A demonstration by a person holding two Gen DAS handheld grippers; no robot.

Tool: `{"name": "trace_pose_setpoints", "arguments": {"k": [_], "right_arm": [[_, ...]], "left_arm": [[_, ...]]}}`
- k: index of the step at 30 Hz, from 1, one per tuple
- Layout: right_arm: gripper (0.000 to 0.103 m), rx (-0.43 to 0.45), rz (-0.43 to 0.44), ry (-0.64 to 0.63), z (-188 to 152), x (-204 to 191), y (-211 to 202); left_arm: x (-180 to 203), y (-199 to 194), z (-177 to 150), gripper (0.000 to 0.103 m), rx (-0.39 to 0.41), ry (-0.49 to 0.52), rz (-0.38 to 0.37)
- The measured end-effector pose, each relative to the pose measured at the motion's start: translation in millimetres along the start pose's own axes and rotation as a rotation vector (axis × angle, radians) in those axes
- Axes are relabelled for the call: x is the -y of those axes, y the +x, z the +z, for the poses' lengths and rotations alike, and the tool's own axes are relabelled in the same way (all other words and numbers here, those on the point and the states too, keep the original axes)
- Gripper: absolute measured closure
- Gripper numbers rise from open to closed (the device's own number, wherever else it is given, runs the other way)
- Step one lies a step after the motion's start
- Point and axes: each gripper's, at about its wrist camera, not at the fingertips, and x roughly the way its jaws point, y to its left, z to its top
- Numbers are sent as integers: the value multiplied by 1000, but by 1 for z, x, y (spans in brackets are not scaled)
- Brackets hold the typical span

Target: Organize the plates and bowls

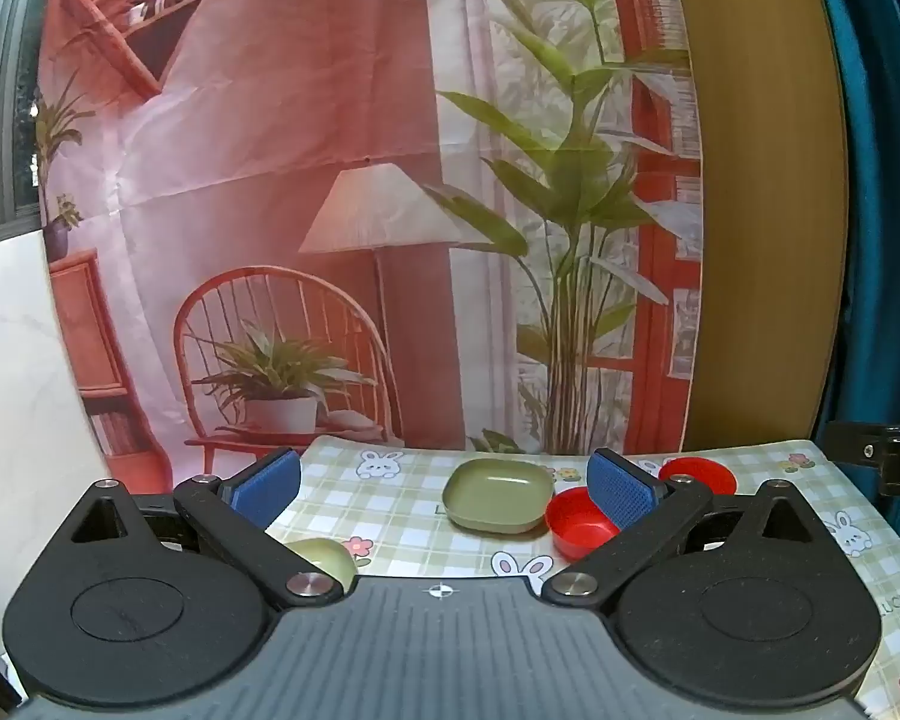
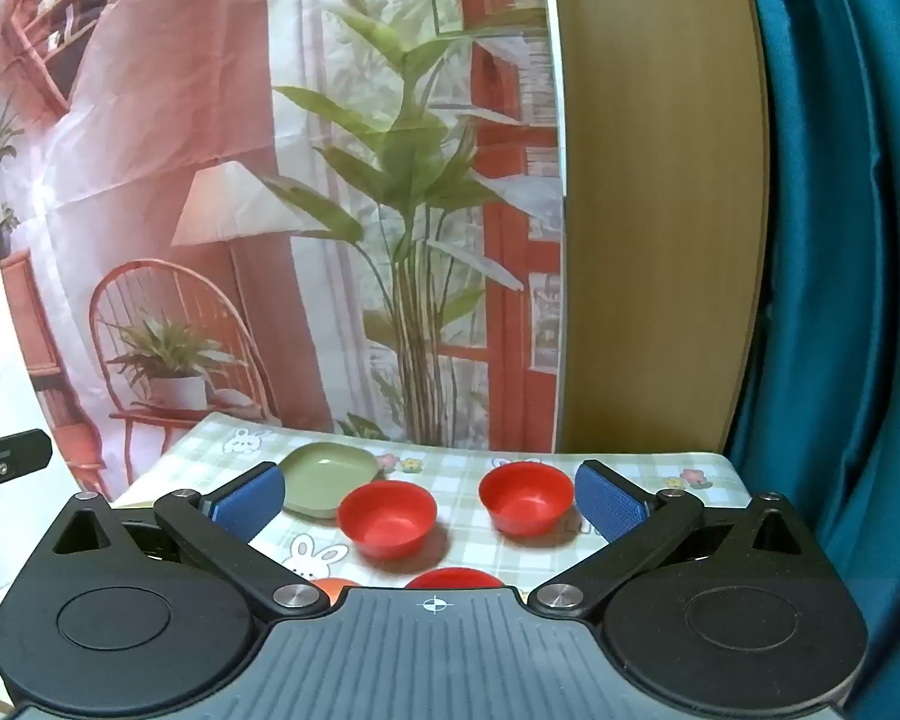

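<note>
Red bowls [image 2: 387, 517] [image 2: 526, 496] and green square plate [image 2: 329, 471] lie apart on the checked tablecloth [image 2: 462, 546]. They look like light, rigid, smooth plastic; pinching a rim seems best. Left gripper [image 1: 444, 489] and right gripper [image 2: 429, 504] hover, jaws wide, empty.

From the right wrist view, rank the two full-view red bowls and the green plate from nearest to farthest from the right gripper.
1. Left red bowl, just ahead of the right gripper, slightly left of centre.
2. Right red bowl, a little farther back, near the right finger.
3. Green plate, farthest, back left on the checked tablecloth.
</note>
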Motion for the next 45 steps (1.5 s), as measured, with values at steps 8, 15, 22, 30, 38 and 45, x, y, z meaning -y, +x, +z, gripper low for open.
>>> {"name": "trace_pose_setpoints", "arguments": {"k": [8, 15, 22, 30, 38, 45], "right_arm": [[0, -1, -1, 3, 0, 1, -1], [0, 5, -3, -5, 0, 1, -3], [0, 3, -2, -5, 1, 2, -1], [0, 1, -2, -6, 1, 1, -1], [0, 1, -3, -7, 2, 2, -1], [0, 1, -3, -7, 2, 1, -2]], "left_arm": [[3, 1, 1, 0, 13, 12, 22], [3, 0, 1, 0, 11, 0, 22], [2, -1, 2, 0, 11, -3, 20], [2, -2, 2, 0, 16, -1, 16], [1, -2, 1, 0, 24, -4, 10], [-1, -2, 0, 0, 26, -7, 11]]}}
